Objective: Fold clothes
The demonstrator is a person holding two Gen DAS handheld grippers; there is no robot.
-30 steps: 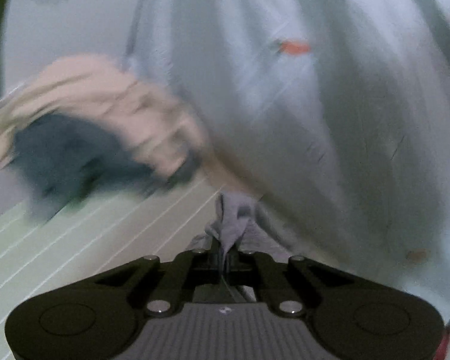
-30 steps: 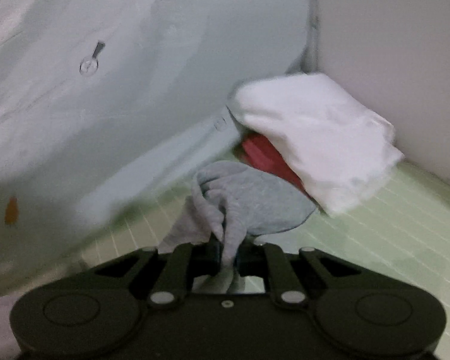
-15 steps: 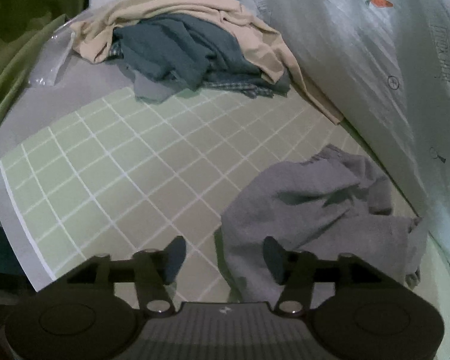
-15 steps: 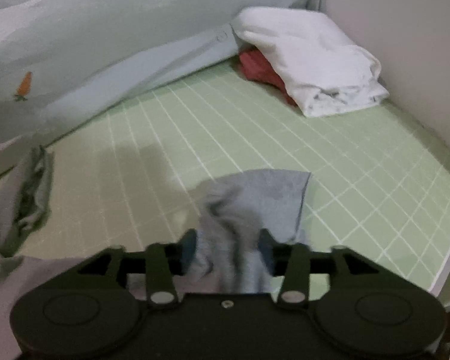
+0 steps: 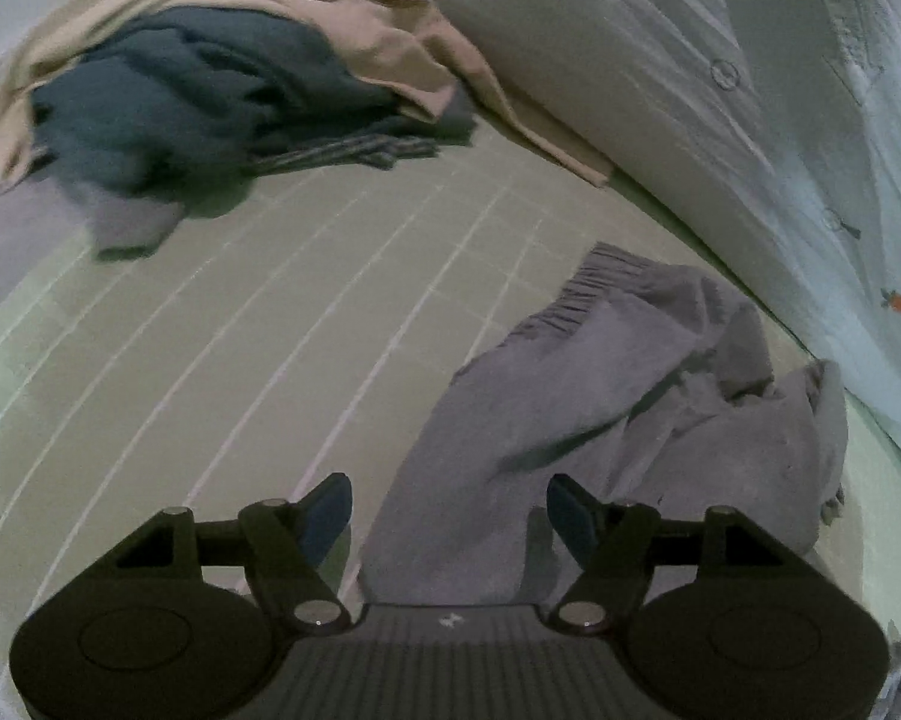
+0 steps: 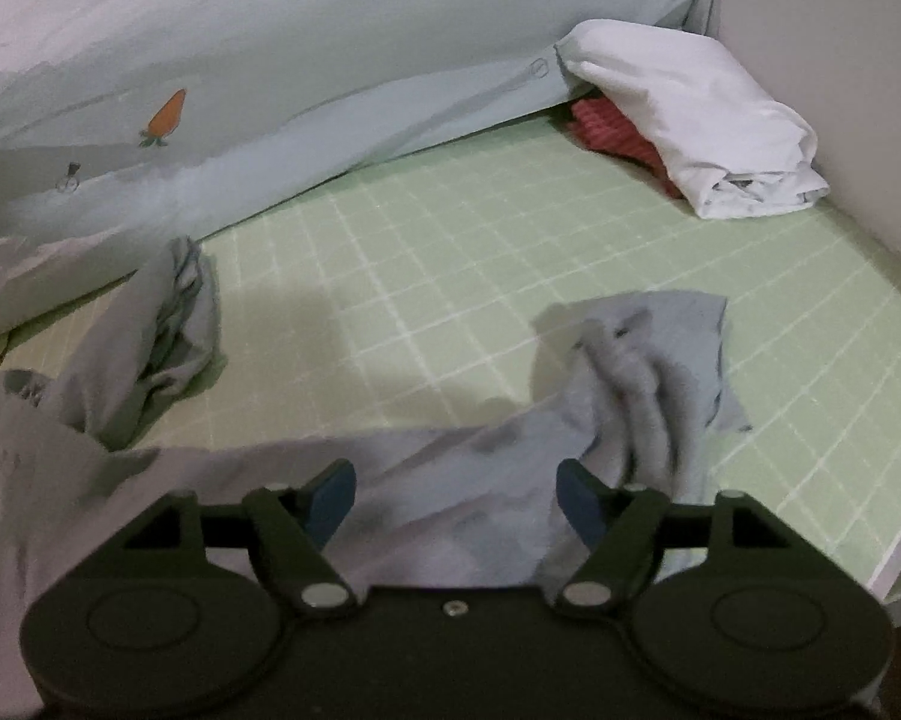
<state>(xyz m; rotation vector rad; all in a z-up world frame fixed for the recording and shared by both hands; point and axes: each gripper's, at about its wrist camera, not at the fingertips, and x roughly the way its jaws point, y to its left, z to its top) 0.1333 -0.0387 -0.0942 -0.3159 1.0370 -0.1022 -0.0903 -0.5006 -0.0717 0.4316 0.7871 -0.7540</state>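
Observation:
A crumpled grey garment [image 5: 600,396] lies on the green gridded mat [image 5: 270,330], its elastic waistband toward the duvet. My left gripper [image 5: 447,501] hovers open over its near edge; cloth lies below the gap and the pads do not press on it. In the right wrist view the same grey garment [image 6: 642,360] stretches across the mat [image 6: 480,252], bunched at both ends. My right gripper [image 6: 456,483] stands over its middle with the jaws opening, cloth beneath them but nothing pinched.
A loose pile of beige and dark teal clothes [image 5: 210,78] sits at the mat's far left. A pale blue duvet [image 6: 270,60] with carrot prints runs along the back. A folded white garment [image 6: 690,114] rests on a red one [image 6: 606,126] by the wall [image 6: 840,60].
Both grippers were shut on the grey garment and have let it go. Their jaws have spread wide, the garment has dropped onto the mat, and both hands have come lower.

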